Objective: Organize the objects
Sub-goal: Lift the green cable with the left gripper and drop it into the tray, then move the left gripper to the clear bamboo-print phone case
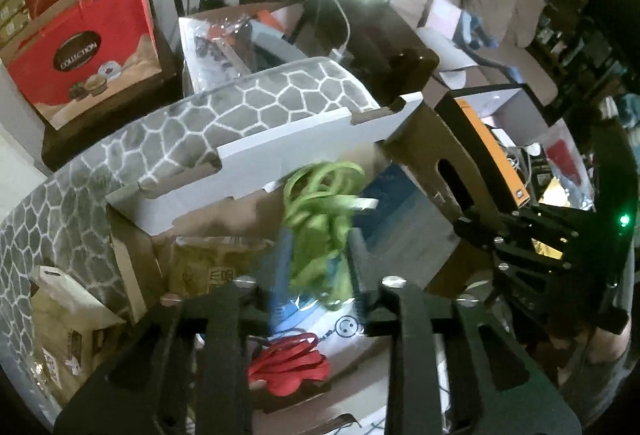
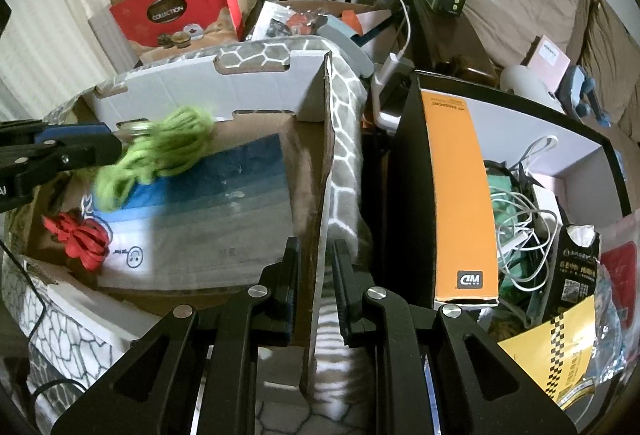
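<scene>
Cardboard box (image 2: 208, 267), open-topped, right wall flap nipped between the near-closed right gripper (image 2: 316, 299). Green cord bundle (image 1: 320, 223): between the left gripper (image 1: 320, 291) fingers, above the box; whether gripped or released, cannot tell. Light, limp, tangle-prone; take mid-bundle. Red cord bundle (image 2: 78, 235): on the box floor.

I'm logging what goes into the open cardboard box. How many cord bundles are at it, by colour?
Green cord bundle, blurred, at the left gripper, above the box: 1
Red cord bundle, lying in the box: 1
Total: 2
</scene>
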Available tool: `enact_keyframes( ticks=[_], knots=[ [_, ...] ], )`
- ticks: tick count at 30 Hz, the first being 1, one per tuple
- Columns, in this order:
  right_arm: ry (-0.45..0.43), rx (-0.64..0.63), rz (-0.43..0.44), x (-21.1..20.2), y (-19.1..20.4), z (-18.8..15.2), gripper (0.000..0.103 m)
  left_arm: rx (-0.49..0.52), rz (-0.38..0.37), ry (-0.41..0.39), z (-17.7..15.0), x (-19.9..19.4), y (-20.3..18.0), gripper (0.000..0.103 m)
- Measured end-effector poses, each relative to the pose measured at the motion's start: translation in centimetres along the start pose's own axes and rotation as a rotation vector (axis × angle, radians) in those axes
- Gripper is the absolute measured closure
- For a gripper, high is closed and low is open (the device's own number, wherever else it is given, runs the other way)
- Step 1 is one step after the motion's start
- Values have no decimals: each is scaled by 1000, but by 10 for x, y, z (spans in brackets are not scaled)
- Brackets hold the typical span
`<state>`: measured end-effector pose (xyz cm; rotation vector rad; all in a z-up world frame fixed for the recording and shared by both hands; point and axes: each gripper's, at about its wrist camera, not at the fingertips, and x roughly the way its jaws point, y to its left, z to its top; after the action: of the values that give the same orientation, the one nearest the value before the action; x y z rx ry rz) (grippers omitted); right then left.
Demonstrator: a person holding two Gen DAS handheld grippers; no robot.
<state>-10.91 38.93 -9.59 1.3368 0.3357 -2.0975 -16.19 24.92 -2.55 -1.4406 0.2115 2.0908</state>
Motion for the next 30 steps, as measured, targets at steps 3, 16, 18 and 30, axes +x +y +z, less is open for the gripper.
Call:
enact_keyframes(
  ticks=[3, 16, 18, 30],
  knots=[
    [-4, -4, 3, -1, -1, 0, 87, -7, 13, -26, -3, -13, 7, 61],
    [1, -5, 13, -1, -6, 0, 87, -8, 130, -145, -52, -103, 64, 36],
    [1, -7, 12, -1, -7, 0, 87, -41, 150, -144, -64, -110, 82, 35],
    [3, -9, 15, -1, -8, 0, 86, -301, 208, -99, -148, -126, 208, 23]
  ],
)
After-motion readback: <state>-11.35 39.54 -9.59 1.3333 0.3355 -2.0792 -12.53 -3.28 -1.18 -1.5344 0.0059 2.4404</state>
